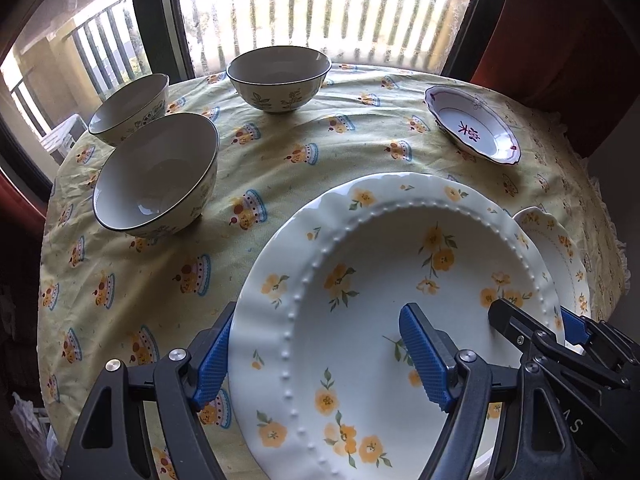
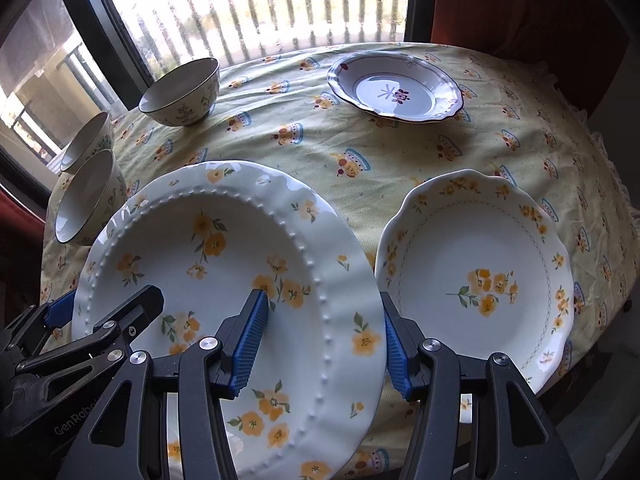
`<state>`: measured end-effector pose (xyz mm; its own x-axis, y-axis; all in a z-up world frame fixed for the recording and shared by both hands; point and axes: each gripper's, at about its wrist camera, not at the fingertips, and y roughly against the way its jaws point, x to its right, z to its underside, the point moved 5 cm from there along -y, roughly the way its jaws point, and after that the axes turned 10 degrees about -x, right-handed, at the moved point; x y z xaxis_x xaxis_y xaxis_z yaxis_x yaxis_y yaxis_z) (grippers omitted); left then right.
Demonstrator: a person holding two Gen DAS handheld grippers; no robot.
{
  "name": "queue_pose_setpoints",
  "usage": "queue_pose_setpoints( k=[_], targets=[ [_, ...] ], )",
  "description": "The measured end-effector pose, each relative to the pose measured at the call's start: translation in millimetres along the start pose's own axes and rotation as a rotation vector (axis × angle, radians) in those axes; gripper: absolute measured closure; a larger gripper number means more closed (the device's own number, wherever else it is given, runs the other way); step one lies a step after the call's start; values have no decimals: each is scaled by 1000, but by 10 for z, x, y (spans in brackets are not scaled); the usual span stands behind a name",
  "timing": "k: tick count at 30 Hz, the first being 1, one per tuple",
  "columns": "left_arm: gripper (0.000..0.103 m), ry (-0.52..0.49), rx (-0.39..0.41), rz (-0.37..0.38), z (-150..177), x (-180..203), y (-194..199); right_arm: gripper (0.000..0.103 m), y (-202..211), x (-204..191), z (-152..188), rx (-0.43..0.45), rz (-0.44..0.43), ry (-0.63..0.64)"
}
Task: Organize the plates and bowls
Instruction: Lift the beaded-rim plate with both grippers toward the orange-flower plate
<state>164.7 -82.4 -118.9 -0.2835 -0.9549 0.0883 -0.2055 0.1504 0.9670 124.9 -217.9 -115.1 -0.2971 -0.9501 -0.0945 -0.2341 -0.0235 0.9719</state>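
Both grippers are pinching the large flowered plate (image 1: 384, 320) by opposite rims: the left gripper (image 1: 320, 360) is clamping its left edge between blue fingers (image 1: 426, 356), the right gripper (image 2: 320, 344) its right edge. The plate is sitting tilted above the bench (image 2: 360, 148). Just beside it a smaller flowered plate (image 2: 476, 272) is lying flat. Farther off, three bowls (image 1: 160, 176) and a purple-trimmed dish (image 2: 396, 88) are standing well apart.

- Strong backlight from the window (image 1: 320, 12), blown out to white behind the railing bars.
- Soft daylight across the tablecloth (image 2: 360, 148); faint shadows toward the camera.
- Dark vignetted corners, heavy fisheye bending at the edges.
- Sharp focus mid-frame, no motion blur.
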Motion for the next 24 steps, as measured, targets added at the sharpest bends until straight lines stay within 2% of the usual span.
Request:
queue_pose_setpoints(
  k=[8, 24],
  targets=[
    [24, 14, 10, -13, 48, 295, 29, 45, 110, 258, 35, 18, -23, 4],
    [24, 153, 27, -47, -39, 1210, 31, 45, 234, 1147, -293, 9, -59, 128]
  ],
)
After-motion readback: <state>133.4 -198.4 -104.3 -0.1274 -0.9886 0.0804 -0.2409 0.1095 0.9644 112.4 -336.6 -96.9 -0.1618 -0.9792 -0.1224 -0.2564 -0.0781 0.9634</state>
